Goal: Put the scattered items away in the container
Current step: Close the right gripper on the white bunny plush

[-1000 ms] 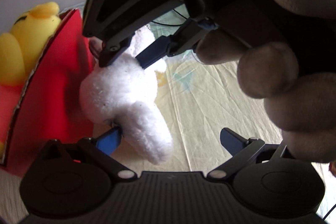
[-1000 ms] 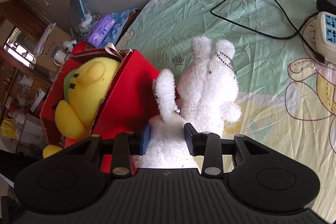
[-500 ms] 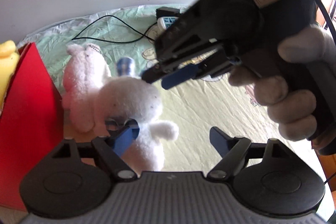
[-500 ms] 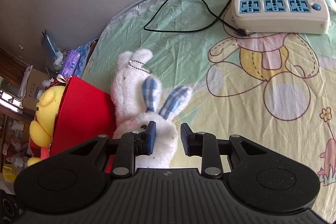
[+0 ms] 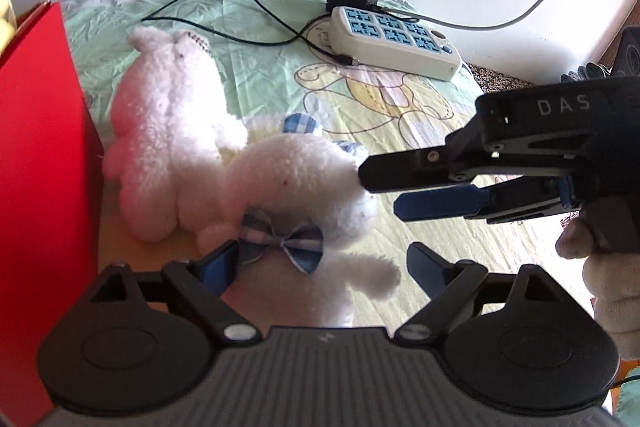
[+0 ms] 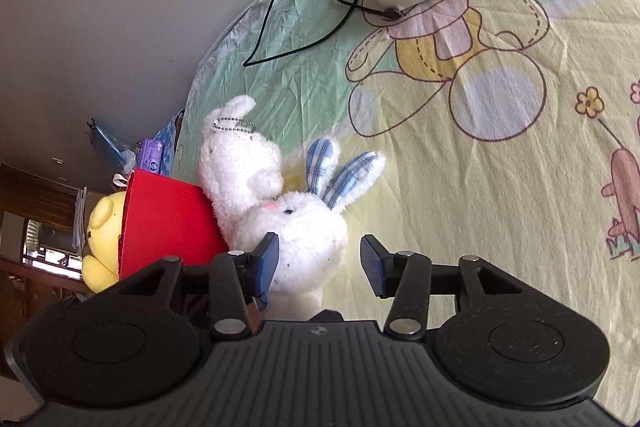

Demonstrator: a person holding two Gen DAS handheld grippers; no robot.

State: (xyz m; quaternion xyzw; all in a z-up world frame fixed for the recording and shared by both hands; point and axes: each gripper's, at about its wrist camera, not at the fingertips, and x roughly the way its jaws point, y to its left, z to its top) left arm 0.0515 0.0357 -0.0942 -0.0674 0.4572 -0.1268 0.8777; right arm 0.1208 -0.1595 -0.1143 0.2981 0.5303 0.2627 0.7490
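A white rabbit plush (image 5: 304, 179) with blue checked ears and bow tie lies on the bed sheet, against a second white plush (image 5: 168, 147) that carries a bead chain. Both rest beside the red box (image 5: 40, 167), which holds a yellow plush (image 6: 104, 227). My left gripper (image 5: 322, 269) hovers over the rabbit's body, its jaws opening; neither pad presses on it. My right gripper (image 6: 318, 263) is at the rabbit's head (image 6: 308, 227), its jaws opening too, the right pad clear of the fur. From the left wrist view, the right gripper (image 5: 380, 189) reaches in from the right.
A white and blue power strip (image 5: 394, 39) with a black adapter lies at the far side of the bed. A thin black cable (image 5: 240, 7) loops across the sheet behind the plushes. The grey wall runs along the far edge. Cluttered shelves (image 6: 40, 227) stand beyond the box.
The right gripper lowered the rabbit from beside the box onto the sheet, widened its jaws and let go. The left gripper now looks down over the rabbit.
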